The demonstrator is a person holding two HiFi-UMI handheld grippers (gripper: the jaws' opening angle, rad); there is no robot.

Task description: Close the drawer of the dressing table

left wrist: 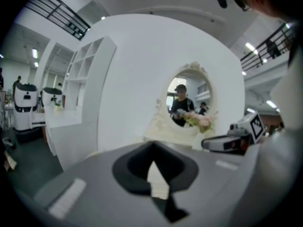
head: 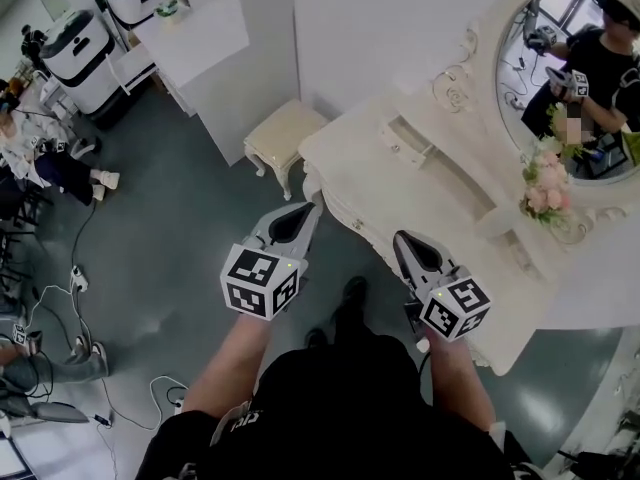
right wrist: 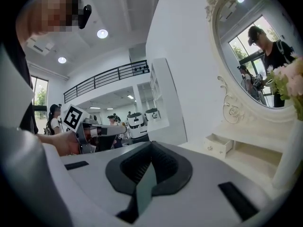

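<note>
Approach step: both tools hang in the air short of the cream-white carved dressing bench (head: 420, 198) with its oval mirror (head: 575, 78), and neither touches it. Left tool (head: 308, 208) is clenched with nothing between its jaws. Right tool (head: 402, 238) is likewise clenched and empty. The small cream drawer with round knobs (right wrist: 218, 145) sits pulled out from the low shelf unit on the bench top, below the mirror. In the head view it seems to be the boxy shape (head: 408, 140), though it is small there. The drawer is not yet closed, so the task has barely begun. The next move likely calls for carrying one tool, probably the right, forward to the drawer front. It would then push squarely inward along the slide, with the clenched jaws serving as a blunt pusher.
</note>
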